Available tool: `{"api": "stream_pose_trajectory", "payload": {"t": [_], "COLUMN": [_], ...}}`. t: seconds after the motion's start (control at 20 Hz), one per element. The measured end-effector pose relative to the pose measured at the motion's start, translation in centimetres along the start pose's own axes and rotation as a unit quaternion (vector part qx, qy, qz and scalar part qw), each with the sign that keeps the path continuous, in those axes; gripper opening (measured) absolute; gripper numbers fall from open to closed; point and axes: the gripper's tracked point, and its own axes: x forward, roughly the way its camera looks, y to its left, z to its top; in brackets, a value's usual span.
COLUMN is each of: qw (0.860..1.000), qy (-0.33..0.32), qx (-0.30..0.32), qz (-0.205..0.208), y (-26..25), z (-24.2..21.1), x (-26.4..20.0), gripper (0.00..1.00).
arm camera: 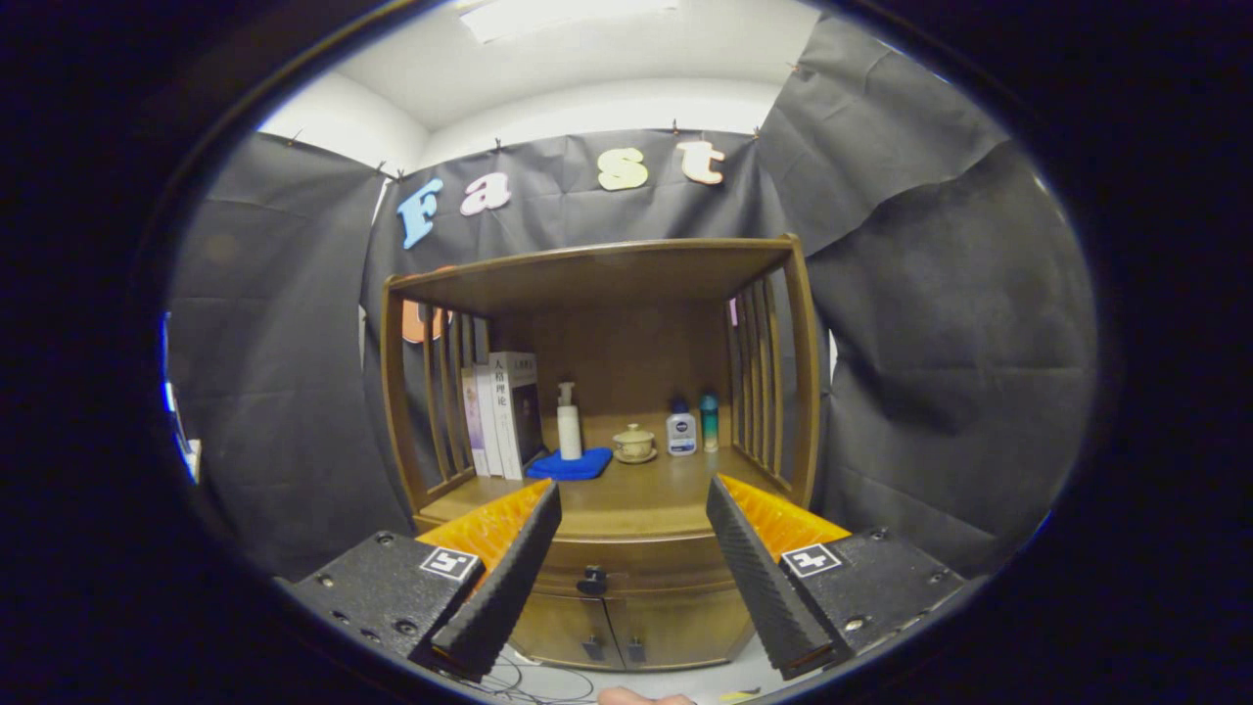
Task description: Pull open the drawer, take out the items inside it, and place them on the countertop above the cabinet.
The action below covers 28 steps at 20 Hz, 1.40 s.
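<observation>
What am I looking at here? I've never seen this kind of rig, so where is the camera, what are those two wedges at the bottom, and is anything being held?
The camera rides on a hand-held two-finger gripper and looks forward along its fingers; those are the two wedges. They stand open with nothing between them. Ahead is a wooden cabinet with a countertop. On it stand books, a white pump bottle on a blue cloth, a lidded cup and two small bottles. Below, between the fingers, is the closed drawer with its dark knob, not yet touched.
</observation>
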Motion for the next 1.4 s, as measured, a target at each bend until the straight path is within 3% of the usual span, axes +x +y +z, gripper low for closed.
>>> {"api": "stream_pose_trajectory", "payload": {"t": [0.4,1.05,1.2,1.4], "qw": [0.998,0.997,0.995,0.993], "qy": [0.057,0.081,0.098,0.12], "qx": [0.01,0.016,0.021,0.013], "qz": [0.004,-0.001,-0.01,-0.008], "y": [1.2,4.2,4.5,4.7], "z": [-6.2,-14.3,-17.3,-20.9], "x": [4.2,13.0,14.5,16.2], "gripper": [0.98,0.98,0.94,0.81]}}
